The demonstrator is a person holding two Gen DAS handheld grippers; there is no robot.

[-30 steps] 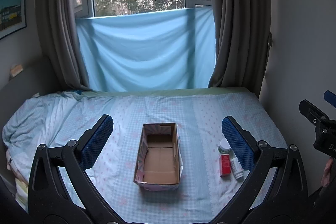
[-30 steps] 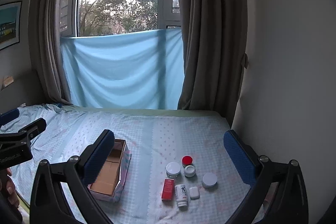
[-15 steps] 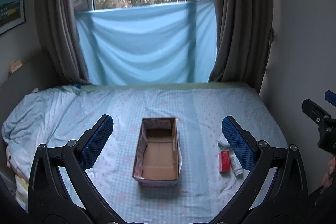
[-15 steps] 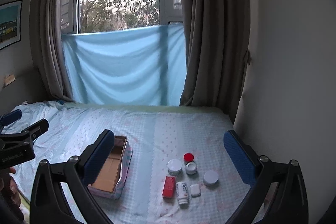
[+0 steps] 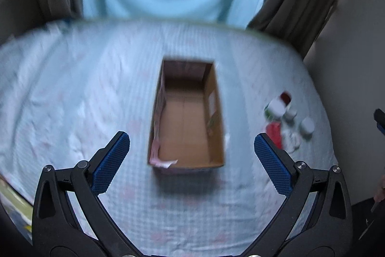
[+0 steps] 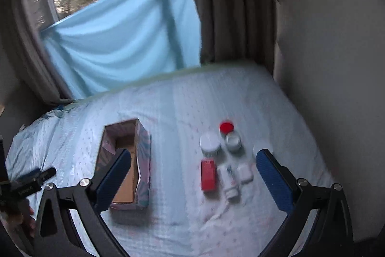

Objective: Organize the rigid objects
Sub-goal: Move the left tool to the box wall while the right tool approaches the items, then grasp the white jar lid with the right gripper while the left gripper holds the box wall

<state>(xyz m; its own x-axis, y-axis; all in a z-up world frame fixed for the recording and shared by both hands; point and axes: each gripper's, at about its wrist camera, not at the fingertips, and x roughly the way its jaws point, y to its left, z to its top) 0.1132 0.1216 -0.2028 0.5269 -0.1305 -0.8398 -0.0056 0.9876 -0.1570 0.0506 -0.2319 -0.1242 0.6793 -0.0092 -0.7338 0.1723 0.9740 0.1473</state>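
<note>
An open, empty cardboard box (image 5: pixel 187 119) lies on the bed; it also shows in the right wrist view (image 6: pixel 127 160). To its right lies a cluster: a red box (image 6: pixel 208 175), a white bottle on its side (image 6: pixel 228 181), a small white case (image 6: pixel 245 173), a white-lidded jar (image 6: pixel 210 142), a red-lidded jar (image 6: pixel 226 127) and a grey-white jar (image 6: pixel 233 141). My left gripper (image 5: pixel 191 163) is open and empty, above the box's near end. My right gripper (image 6: pixel 193 181) is open and empty, above the cluster's near side.
The bed (image 5: pixel 72 100) has a pale blue checked sheet. A wall (image 6: pixel 336 52) runs along its right edge. Curtains (image 6: pixel 228 4) and a blue cloth (image 6: pixel 125 40) hang at the far end. The left gripper's tip (image 6: pixel 36 176) shows at the right wrist view's left edge.
Both grippers have tilted down and moved forward toward the bed; the box and the cluster now appear larger and higher in the blurred views. Both stay open and empty.
</note>
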